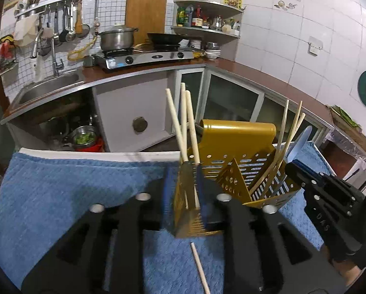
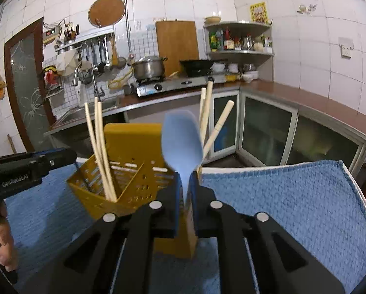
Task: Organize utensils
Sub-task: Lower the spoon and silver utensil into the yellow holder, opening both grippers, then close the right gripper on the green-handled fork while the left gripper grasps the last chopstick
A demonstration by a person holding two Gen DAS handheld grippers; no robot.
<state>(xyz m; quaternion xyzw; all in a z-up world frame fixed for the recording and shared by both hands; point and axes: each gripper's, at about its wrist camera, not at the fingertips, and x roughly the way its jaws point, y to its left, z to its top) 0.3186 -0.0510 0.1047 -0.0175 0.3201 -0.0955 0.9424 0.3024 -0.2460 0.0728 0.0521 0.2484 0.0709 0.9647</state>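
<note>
A gold perforated utensil holder [image 1: 239, 144] stands on a blue towel [image 1: 67, 188]; it also shows in the right wrist view [image 2: 131, 152]. Wooden chopsticks [image 1: 180, 125] stand in its left compartment, more chopsticks [image 1: 284, 147] in its right one. My left gripper [image 1: 183, 191] is shut on the holder's near left corner. My right gripper [image 2: 186, 196] is shut on the handle of a light blue spoon [image 2: 181, 144], bowl up, at the holder's right end. One loose chopstick [image 1: 200, 267] lies on the towel under my left gripper.
The towel [image 2: 281, 201] covers a white table. Behind are a kitchen counter [image 1: 256, 73] with a gas stove [image 1: 146, 58], a steel pot [image 1: 118, 38], a wok, a sink [image 1: 48, 85] and corner shelves.
</note>
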